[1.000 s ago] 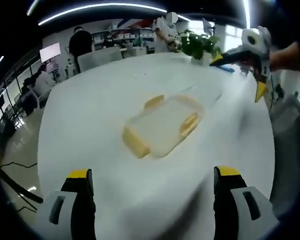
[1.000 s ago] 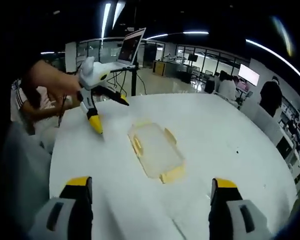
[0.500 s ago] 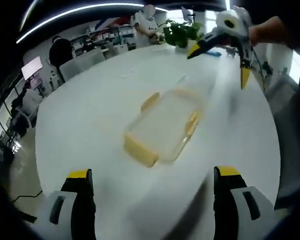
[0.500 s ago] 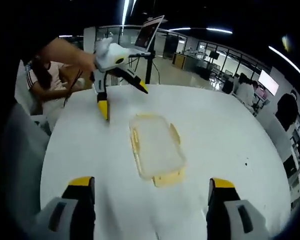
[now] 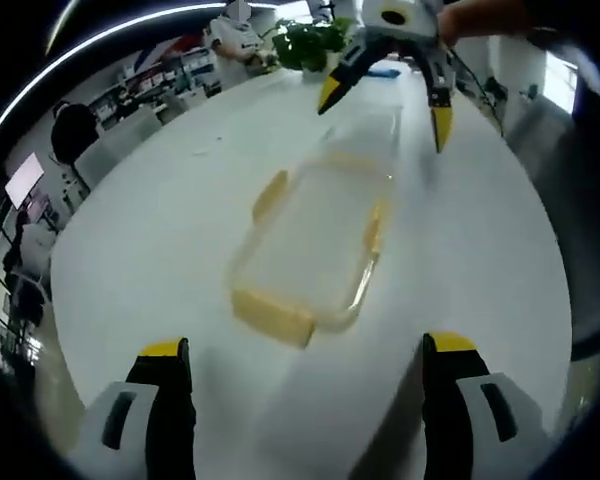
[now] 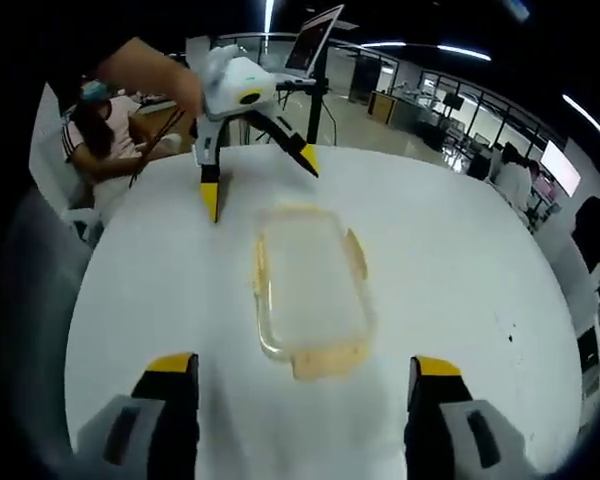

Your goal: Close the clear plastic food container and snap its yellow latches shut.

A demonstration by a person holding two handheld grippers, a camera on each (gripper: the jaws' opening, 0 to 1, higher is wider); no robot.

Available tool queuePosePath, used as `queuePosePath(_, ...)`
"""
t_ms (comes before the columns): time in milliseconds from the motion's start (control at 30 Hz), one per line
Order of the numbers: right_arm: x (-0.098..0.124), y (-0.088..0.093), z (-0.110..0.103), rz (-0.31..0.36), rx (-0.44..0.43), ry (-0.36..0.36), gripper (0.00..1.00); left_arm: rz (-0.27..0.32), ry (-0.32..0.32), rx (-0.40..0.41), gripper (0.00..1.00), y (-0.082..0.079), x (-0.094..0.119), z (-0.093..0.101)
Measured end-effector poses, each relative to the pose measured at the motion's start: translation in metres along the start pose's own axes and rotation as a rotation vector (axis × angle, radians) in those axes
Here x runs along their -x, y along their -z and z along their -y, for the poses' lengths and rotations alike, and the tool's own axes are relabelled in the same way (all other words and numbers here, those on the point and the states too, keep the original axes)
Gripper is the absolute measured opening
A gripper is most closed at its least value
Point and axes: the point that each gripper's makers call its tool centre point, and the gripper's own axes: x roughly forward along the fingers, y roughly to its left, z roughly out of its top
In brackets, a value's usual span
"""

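In the left gripper view the container [image 5: 315, 245] lies mid-frame on the white table [image 5: 150, 230], its lid down on the box, with yellow latches along its sides and a broad yellow one at the near end [image 5: 272, 316]; the frame is too blurred to say whether any is snapped. The left gripper [image 5: 305, 395] rises from the bottom of the frame, jaws spread wide with nothing between them, short of the box. At the top centre the right gripper [image 5: 385, 95] hangs beyond the far end, jaws splayed and empty. The risk I'd watch here is the box itself: it looks light and the table slick, so a push on one latch with nothing bracing the other end would likely skate it away rather than click it. In the right gripper view the container [image 6: 310, 290] again sits mid-frame, long axis running away from the camera, the near-end latch [image 6: 325, 362] toward the bottom. The right gripper [image 6: 300, 405] comes up from the lower edge, parted and holding nothing, and the left gripper [image 6: 258, 180] hovers at the upper left, just past the far end, also parted. Both tools are apart from the box. If the lid is not seated evenly, pressing a latch could tip it up at the opposite side; a hard jaw tip could also slide off a latch's smooth face.
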Motion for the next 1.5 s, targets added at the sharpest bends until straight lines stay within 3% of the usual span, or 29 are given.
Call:
queuePosePath(133,-0.005,0.000,0.008,-0.005,0.002,-0.008,0.81,0.006,0.054,-0.036,0.89,-0.009,0.000,0.002)
queuePosePath(167,-0.008,-0.001,0.011,-0.008,0.005,-0.012,0.80,0.020,0.116,-0.039,0.88,-0.012,-0.001,0.009)
queuePosePath(200,-0.010,0.000,0.012,-0.012,0.009,-0.018,0.77,0.023,0.138,-0.016,0.89,-0.013,-0.003,0.010)
queuePosePath(267,-0.013,0.005,0.020,-0.053,-0.010,0.000,0.73,0.005,0.151,-0.026,0.90,-0.011,-0.007,0.006)
queuePosePath(333,-0.017,0.006,0.020,-0.060,-0.021,-0.028,0.74,-0.007,0.165,-0.067,0.84,-0.010,-0.008,0.004)
queuePosePath(500,-0.023,0.012,0.016,-0.098,0.038,-0.075,0.66,-0.031,0.210,-0.081,0.83,-0.009,-0.010,0.003)
queuePosePath(667,-0.030,0.011,0.016,-0.127,0.076,-0.085,0.64,-0.049,0.219,-0.122,0.81,-0.009,-0.012,-0.004)
queuePosePath(833,-0.033,0.014,0.014,-0.154,0.102,-0.114,0.56,-0.047,0.244,-0.125,0.78,-0.014,-0.008,-0.002)
queuePosePath(900,-0.033,0.016,0.015,-0.169,0.122,-0.116,0.51,-0.076,0.250,-0.198,0.76,-0.012,-0.008,-0.003)
queuePosePath(967,-0.034,0.019,0.017,-0.183,0.128,-0.112,0.51,-0.071,0.252,-0.190,0.72,-0.015,-0.008,-0.003)
queuePosePath(1033,-0.034,0.020,0.018,-0.183,0.131,-0.121,0.51,-0.073,0.255,-0.198,0.70,-0.016,-0.010,-0.005)
queuePosePath(1167,-0.037,0.022,0.022,-0.189,0.126,-0.129,0.47,-0.080,0.262,-0.222,0.56,-0.019,-0.012,-0.006)
queuePosePath(1233,-0.037,0.022,0.021,-0.186,0.121,-0.144,0.45,-0.086,0.277,-0.217,0.56,-0.019,-0.015,-0.005)
queuePosePath(1300,-0.038,0.021,0.020,-0.178,0.113,-0.146,0.43,-0.129,0.288,-0.252,0.55,-0.011,-0.016,-0.006)
queuePosePath(1333,-0.038,0.020,0.020,-0.176,0.113,-0.149,0.43,-0.093,0.289,-0.242,0.55,-0.017,-0.017,-0.005)
queuePosePath(1500,-0.038,0.021,0.018,-0.170,0.102,-0.175,0.40,-0.107,0.304,-0.260,0.50,-0.019,-0.014,-0.011)
